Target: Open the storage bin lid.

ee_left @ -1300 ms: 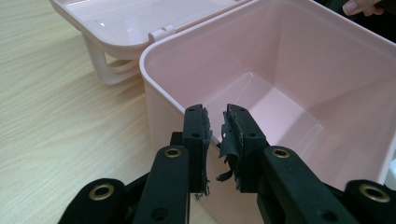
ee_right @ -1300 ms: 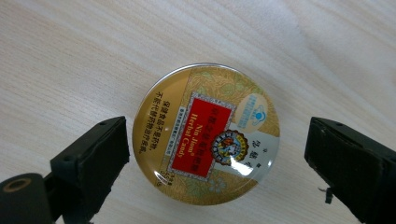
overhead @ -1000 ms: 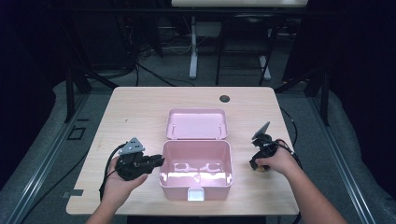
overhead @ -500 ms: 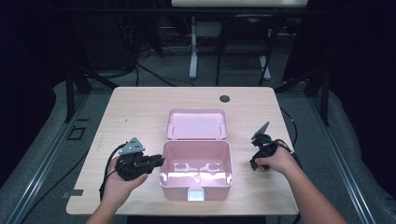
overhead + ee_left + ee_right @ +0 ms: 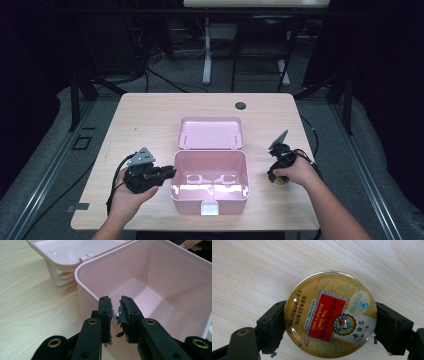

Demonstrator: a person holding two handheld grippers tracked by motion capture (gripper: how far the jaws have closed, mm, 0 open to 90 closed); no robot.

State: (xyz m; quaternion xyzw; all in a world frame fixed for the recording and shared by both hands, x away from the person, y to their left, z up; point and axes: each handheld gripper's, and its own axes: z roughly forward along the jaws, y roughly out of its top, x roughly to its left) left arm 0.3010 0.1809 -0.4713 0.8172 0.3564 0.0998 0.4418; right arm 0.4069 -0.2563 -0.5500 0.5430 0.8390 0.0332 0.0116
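Observation:
A pink plastic box (image 5: 210, 197) stands open in the middle of the table, its lid (image 5: 211, 132) lying flat behind it. My left gripper (image 5: 170, 172) reaches in from the left, and its jaws (image 5: 116, 307) are shut on the box's near wall (image 5: 162, 272) at the rim. To the right of the box, my right gripper (image 5: 276, 177) points down at the table. Its jaws (image 5: 330, 325) have just been closing around a round gold and red candy tin (image 5: 330, 321), and the pads now touch both of its sides. The tin lies flat on the wood.
A white latch (image 5: 209, 207) sits on the box's front wall. A small black round grommet (image 5: 240, 105) is set in the table (image 5: 140, 120) near its far edge. Cables trail from both grippers.

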